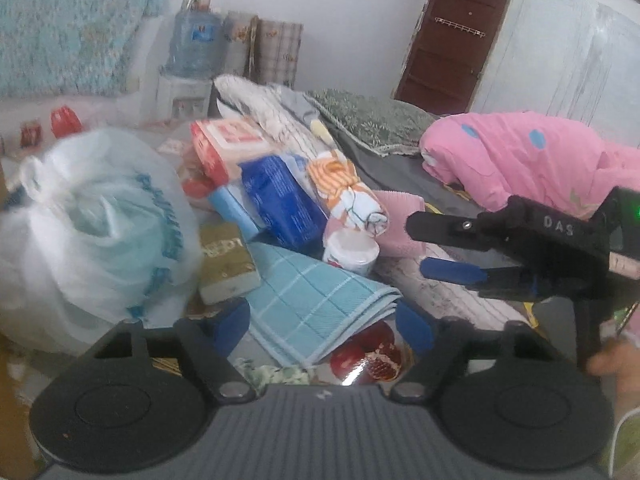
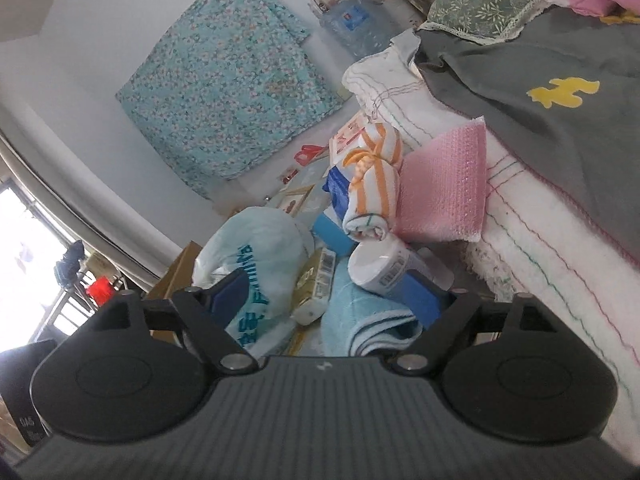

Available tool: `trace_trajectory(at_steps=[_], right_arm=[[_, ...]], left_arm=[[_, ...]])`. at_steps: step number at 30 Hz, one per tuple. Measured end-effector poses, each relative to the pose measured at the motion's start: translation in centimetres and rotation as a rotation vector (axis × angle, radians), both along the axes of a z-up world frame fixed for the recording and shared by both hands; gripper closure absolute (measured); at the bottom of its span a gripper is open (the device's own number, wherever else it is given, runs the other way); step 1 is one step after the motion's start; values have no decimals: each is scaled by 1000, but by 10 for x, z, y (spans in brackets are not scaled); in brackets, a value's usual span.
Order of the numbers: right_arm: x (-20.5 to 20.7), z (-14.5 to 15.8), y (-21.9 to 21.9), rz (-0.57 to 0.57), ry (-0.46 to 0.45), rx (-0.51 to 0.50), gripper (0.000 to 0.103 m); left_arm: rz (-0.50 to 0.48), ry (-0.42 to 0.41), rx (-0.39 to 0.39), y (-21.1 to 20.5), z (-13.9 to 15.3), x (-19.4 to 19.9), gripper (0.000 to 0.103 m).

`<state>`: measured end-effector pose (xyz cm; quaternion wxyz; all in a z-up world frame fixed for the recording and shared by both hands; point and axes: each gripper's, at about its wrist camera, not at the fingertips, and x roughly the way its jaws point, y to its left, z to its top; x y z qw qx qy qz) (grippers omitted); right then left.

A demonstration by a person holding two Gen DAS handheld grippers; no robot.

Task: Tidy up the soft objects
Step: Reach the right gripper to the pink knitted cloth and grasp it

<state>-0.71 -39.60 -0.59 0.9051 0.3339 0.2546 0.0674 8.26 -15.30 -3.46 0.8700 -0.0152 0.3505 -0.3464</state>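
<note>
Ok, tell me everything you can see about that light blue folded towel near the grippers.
The light blue towel is soft-looking terry with a paler grid of stripes, folded into layers whose edges fan out at one corner. It lies flat, low in the clutter, with a white jar and a gold box against it. No gripper touches it.

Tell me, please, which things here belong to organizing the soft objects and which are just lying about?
Belong to the job:
- folded blue towel
- rolled orange-striped cloth
- pink cloth

Just lying about:
- white jar
- blue packet
- tied plastic bag
- yellow box
</note>
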Motion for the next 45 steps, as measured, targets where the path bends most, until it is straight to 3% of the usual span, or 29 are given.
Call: trace_trajectory(at_steps=[5,12,18,23,27,31,33,35,37,45], right_arm=[[20,-19,-10,-14,73,69,44],[27,-53,-9,25,140,193,47],[16,-31,-19,-17,60,167,44],[7,-9,-31,-133,1,76,43],[17,-1,-41,-236,5,-23,43],[38,-17,-56,-253,51,-17,43],[42,-27,-58,-253,69,-5,50],[45,-28,-54,-261,68,-24,69],[42,-27,-51,-271,55,-30,78],[-11,-5,-64,-360,-79,11,81]], left_arm=[[-25,50,7,-12,-17,12,29],[-33,87,41,-19,-30,22,29],[-25,63,32,-21,-22,25,29],[-32,45,31,-27,-19,27,29],[-42,46,30,-32,-20,26,29],[-53,29,38,-34,-19,21,29],[-54,13,50,-34,-18,18,29],[-54,-3,67,-34,-19,15,29],[-50,-14,85,-34,-20,14,29],[-40,-31,77,-27,-14,7,29]])
